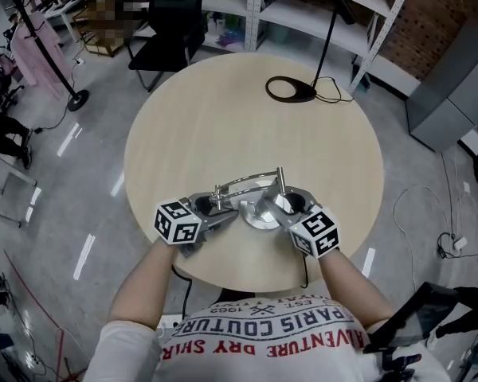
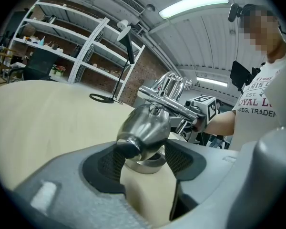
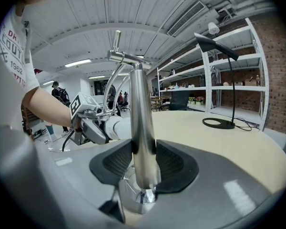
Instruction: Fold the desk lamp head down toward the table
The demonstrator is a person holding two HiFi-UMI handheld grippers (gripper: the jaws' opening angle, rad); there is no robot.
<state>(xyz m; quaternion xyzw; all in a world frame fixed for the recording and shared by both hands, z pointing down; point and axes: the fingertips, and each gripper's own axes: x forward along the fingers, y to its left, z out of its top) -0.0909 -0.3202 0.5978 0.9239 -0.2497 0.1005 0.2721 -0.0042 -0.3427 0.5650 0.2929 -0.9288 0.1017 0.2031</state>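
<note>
A chrome desk lamp stands on its round base (image 1: 259, 216) near the front edge of the round wooden table (image 1: 223, 118). Its upright post (image 3: 142, 142) sits between the pads of my right gripper (image 3: 144, 163), which is shut on it just above the base (image 3: 138, 197). My left gripper (image 2: 143, 159) is shut on the cone-shaped lamp head (image 2: 145, 128), which hangs low over the base ring (image 2: 145, 165). The curved arm (image 1: 247, 183) arches between post and head. In the head view both grippers (image 1: 215, 209) (image 1: 283, 205) face each other across the lamp.
A black desk lamp with a ring base (image 1: 291, 90) and its cable stands at the table's far side. Metal shelves (image 1: 303, 6) and a black chair (image 1: 163, 30) are behind the table. The table's front edge lies just under my forearms.
</note>
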